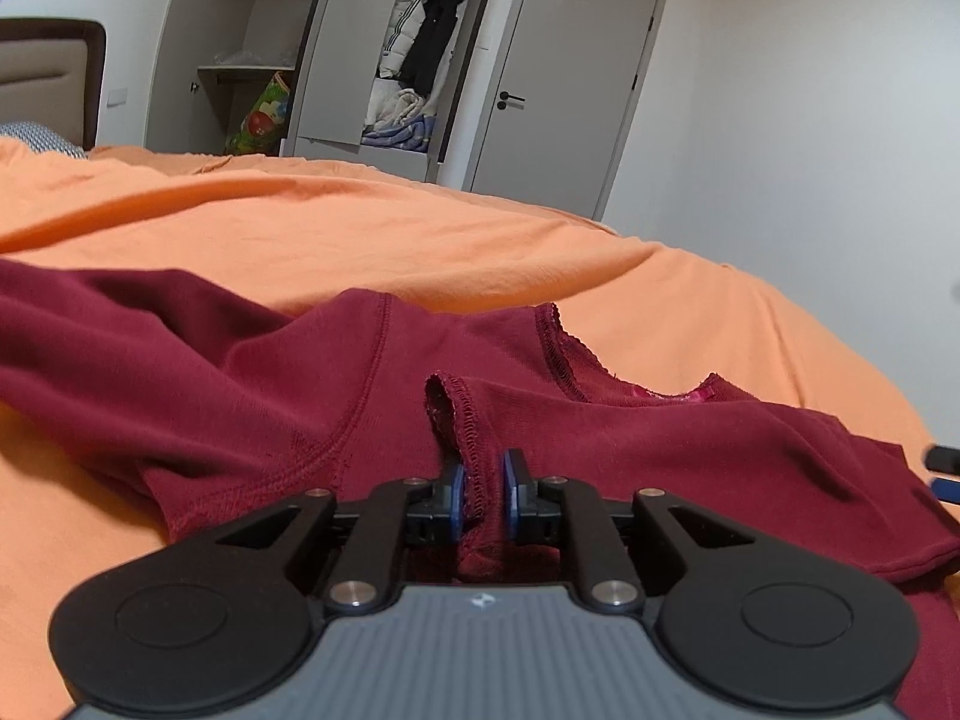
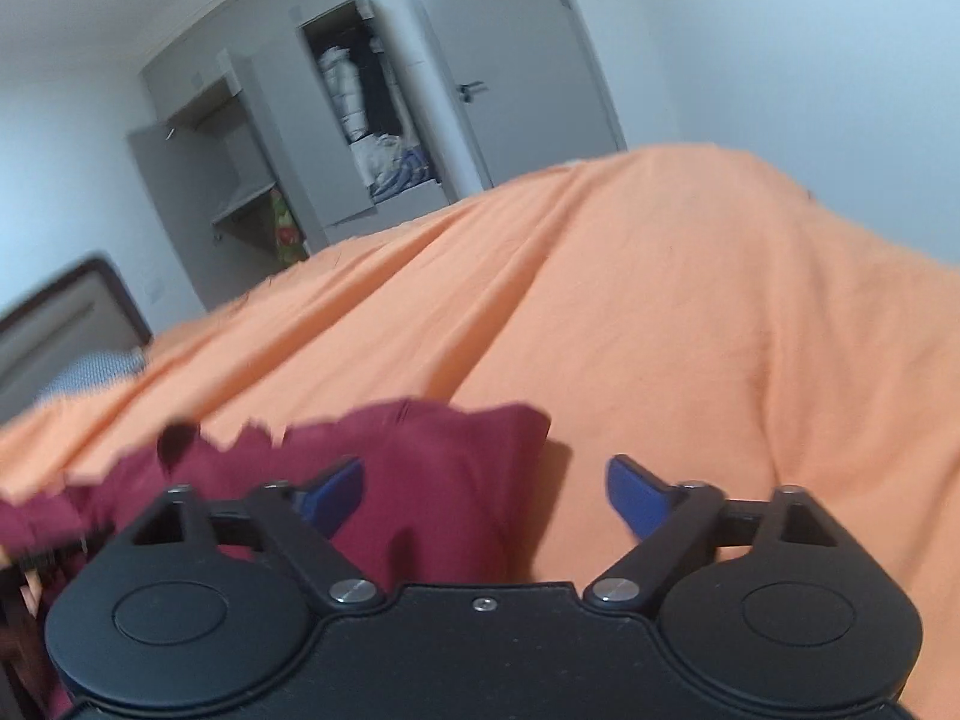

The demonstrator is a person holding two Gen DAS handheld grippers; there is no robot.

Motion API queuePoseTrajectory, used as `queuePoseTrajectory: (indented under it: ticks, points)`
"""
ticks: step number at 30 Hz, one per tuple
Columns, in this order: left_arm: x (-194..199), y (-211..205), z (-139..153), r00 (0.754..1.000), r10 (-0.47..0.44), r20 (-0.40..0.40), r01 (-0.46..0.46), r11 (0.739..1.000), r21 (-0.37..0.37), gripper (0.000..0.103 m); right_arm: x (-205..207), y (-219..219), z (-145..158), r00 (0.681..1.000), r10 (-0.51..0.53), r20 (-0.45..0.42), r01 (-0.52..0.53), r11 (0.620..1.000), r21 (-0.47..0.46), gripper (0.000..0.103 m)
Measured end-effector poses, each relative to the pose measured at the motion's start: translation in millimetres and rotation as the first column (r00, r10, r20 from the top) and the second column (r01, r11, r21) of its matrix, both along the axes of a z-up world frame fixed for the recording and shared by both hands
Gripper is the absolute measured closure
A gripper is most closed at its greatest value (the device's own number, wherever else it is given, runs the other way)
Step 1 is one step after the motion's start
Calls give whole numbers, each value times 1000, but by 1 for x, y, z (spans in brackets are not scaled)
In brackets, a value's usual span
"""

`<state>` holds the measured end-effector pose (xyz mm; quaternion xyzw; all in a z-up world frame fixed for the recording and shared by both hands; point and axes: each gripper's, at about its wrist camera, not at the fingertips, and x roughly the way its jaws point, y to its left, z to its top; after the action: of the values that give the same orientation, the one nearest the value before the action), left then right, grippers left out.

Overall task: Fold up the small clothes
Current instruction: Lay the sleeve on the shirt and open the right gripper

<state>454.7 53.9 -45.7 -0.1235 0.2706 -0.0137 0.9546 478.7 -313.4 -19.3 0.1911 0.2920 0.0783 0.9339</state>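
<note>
A dark red garment (image 1: 252,372) lies crumpled on the orange bed sheet (image 1: 360,228), its lace-trimmed neckline (image 1: 636,390) toward the right. My left gripper (image 1: 483,480) is shut on a stitched fold of the garment that stands up between its blue pads. In the right wrist view a corner of the same garment (image 2: 444,480) lies under and between the fingers of my right gripper (image 2: 486,489), which stands wide open just above the sheet (image 2: 660,300). Its left pad (image 2: 336,492) is over the cloth. The right gripper's tips (image 1: 945,471) show at the far right edge of the left wrist view.
An open grey wardrobe (image 1: 384,54) with hanging and piled clothes stands past the bed, beside a shut grey door (image 1: 570,78). A headboard (image 1: 48,78) and a patterned pillow (image 1: 36,138) are at the left. Bare orange sheet stretches ahead and to the right.
</note>
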Motion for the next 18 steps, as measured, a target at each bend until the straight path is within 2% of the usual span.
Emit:
queuePoseTrajectory:
  ticks: [1, 3, 4, 5, 6, 7, 10, 13, 15, 18]
  points:
    - [0, 1, -1, 1000, 0, 0, 0, 1000, -4, 89, 8, -4, -2, 1000, -9, -17, 9, 999, 36, 31]
    - [-1, 2, -2, 1000, 0, 3, 0, 1000, -2, 89, 22, -12, -7, 997, -31, -66, 37, 996, 82, 59]
    - [-2, 2, -2, 1000, 1, 4, -1, 1000, 1, 88, 28, -13, -10, 995, -34, -89, 42, 995, 91, 62]
    - [-2, 2, -1, 1000, 1, 5, -1, 1000, 1, 88, 33, -14, -13, 993, -32, -110, 42, 995, 92, 71]
    - [-2, 2, -1, 1000, 2, 4, -2, 1000, 0, 88, 36, -14, -15, 992, -29, -121, 40, 995, 87, 89]
    - [-2, 3, 0, 1000, 3, 4, -3, 1000, -1, 88, 37, -14, -15, 992, -23, -121, 32, 996, 80, 93]
    - [-3, 0, 5, 1000, -1, 9, 1, 1000, 17, 88, 29, -7, 1, 999, -5, -36, 4, 1000, -13, 96]
    - [-1, -2, 6, 1000, -10, 4, 10, 1000, 25, 88, 19, 7, 22, 996, 29, 87, -12, 982, -189, 96]
    - [1, -2, 5, 1000, -9, -4, 9, 1000, 24, 88, 21, 17, 22, 994, 50, 95, -23, 961, -276, 96]
    - [2, -3, 5, 1000, -10, -8, 11, 1000, 25, 88, 26, 26, 4, 997, 60, 38, -43, 937, -347, 93]
